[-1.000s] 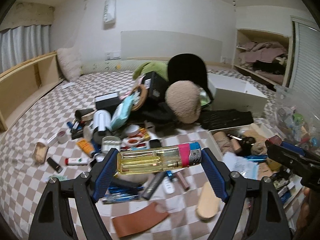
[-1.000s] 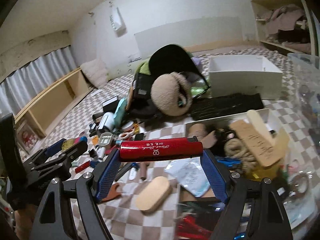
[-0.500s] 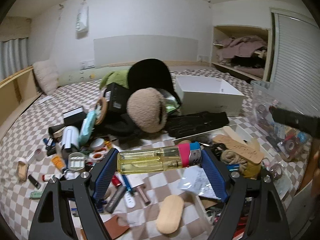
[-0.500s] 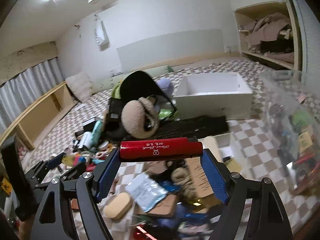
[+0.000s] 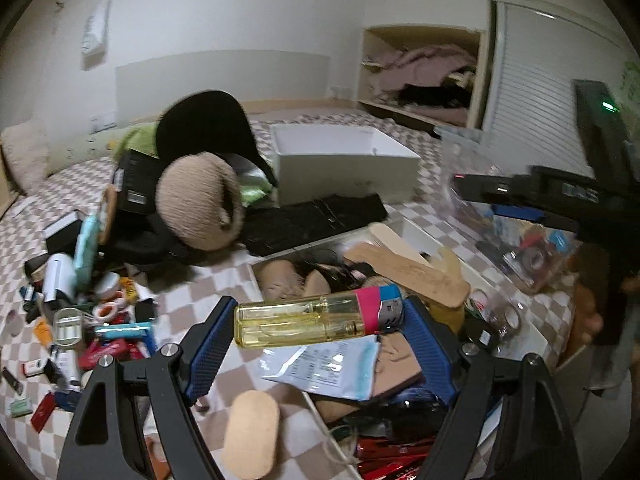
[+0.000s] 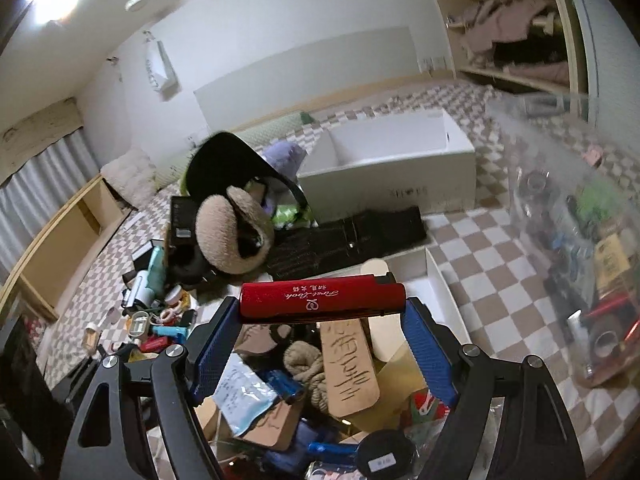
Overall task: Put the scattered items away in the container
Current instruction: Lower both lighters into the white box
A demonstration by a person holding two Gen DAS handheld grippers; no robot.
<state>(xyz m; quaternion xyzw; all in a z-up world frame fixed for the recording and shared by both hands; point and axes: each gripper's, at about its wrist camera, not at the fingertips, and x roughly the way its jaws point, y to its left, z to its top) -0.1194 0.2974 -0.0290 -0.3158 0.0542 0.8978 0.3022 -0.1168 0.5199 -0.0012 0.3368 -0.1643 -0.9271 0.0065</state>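
Observation:
My left gripper (image 5: 320, 316) is shut on a clear yellow lighter (image 5: 316, 316) with a pink and blue band, held crosswise by its ends. It hangs over the near left part of a shallow white box (image 5: 424, 236) filled with wooden pieces, a packet and other bits. My right gripper (image 6: 322, 300) is shut on a red lighter (image 6: 320, 298), also crosswise, above the same white box (image 6: 440, 276). The right gripper's black body (image 5: 560, 196) shows at the right in the left wrist view.
Scattered small items (image 5: 88, 320) lie on the checkered cover at the left. A pile with a beige earmuff (image 5: 200, 200) and black cap sits behind. An empty white box (image 5: 344, 160) stands beyond a black pouch (image 5: 316, 220). A clear bin (image 6: 580, 260) stands at the right.
Both grippers have swept to the right with their lighters, from over the scattered items to over the filled white box. Both grips are unchanged.

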